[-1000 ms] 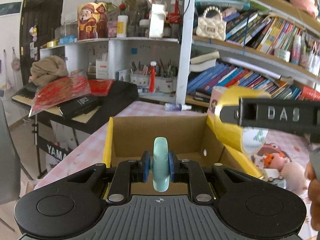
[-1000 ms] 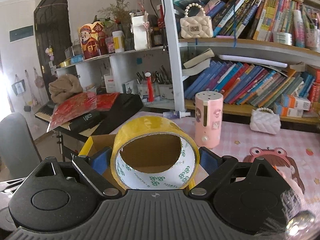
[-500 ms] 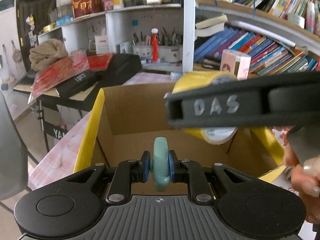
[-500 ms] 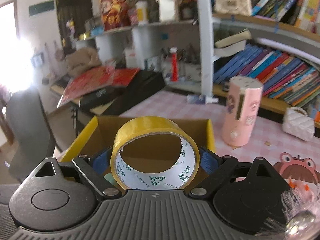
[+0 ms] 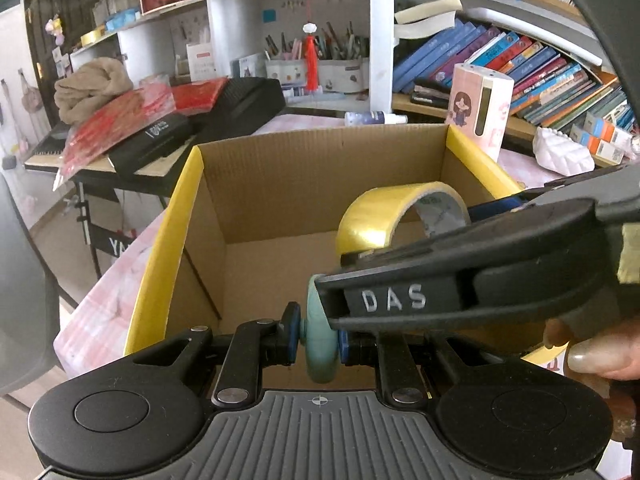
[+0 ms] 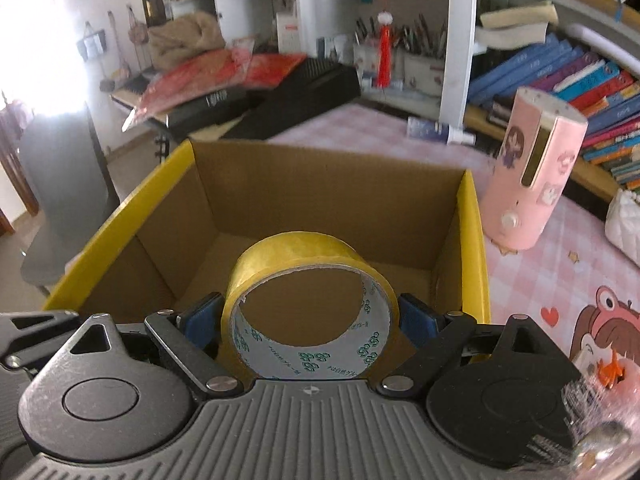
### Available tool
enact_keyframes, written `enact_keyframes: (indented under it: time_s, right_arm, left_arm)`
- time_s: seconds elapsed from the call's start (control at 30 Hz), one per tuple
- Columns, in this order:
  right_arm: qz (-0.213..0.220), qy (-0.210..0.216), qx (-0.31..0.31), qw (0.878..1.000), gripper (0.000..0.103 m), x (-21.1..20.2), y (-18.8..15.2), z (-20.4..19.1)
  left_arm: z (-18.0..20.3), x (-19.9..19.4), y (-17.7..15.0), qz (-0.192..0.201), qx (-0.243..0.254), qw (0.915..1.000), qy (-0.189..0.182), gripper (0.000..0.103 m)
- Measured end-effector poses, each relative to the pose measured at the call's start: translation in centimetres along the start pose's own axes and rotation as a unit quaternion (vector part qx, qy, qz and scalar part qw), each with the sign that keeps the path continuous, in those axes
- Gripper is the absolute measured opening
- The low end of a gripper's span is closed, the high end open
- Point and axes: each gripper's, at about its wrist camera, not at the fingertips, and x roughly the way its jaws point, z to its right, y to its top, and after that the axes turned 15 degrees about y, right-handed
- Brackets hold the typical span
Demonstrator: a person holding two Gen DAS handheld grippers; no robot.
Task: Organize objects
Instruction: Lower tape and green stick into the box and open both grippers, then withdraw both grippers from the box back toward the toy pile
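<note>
Both hands have dropped toward the cardboard box (image 6: 328,196). Right fingers (image 6: 312,316) clamp the yellow tape roll (image 6: 308,280) above its floor; left fingers (image 5: 318,338) pinch a teal disc (image 5: 318,354). Crossed grippers could knock together, jarring either grip.

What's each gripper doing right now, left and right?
Left gripper: shut on a thin teal disc, above the cardboard box.
Right gripper: shut on the yellow tape roll, over the same box.

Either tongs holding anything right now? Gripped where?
Left tongs: pale teal disc, pinched across its flat faces. Right tongs: yellow tape roll, clamped across its outer sides.
</note>
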Motion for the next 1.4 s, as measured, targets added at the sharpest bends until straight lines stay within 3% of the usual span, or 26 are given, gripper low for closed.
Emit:
enact_keyframes:
  time_s: [0.37, 0.83, 1.07, 1.27, 1.4]
  right_arm:
    - [-0.037, 0.011, -0.038, 0.999, 0.092, 1.0, 0.2, -0.1]
    - [-0.048, 0.006, -0.041, 0.998, 0.092, 1.3, 0.5, -0.1]
    - [-0.02, 0.001, -0.021, 1.0, 0.095, -0.1, 0.4, -0.1]
    - [0.037, -0.001, -0.011, 0.999, 0.095, -3.6, 0.0, -0.9]
    - [0.094, -0.024, -0.017, 0.995, 0.095, -6.7, -0.5, -1.7]
  left_arm:
    - [0.0, 0.7, 0.1, -0.012, -0.012, 0.9999, -0.003, 0.018]
    - [-0.3, 0.6, -0.2, -0.007, -0.025, 0.9997, -0.002, 0.022]
    - [-1.2, -1.3, -0.5, 0.027, -0.035, 0.999, 0.007, 0.05]
    - [-2.6, -3.7, -0.5, 0.063, -0.053, 0.9966, 0.004, 0.063]
    - [-3.6, -5.1, -0.9, 0.086, -0.066, 0.9941, 0.003, 0.068]
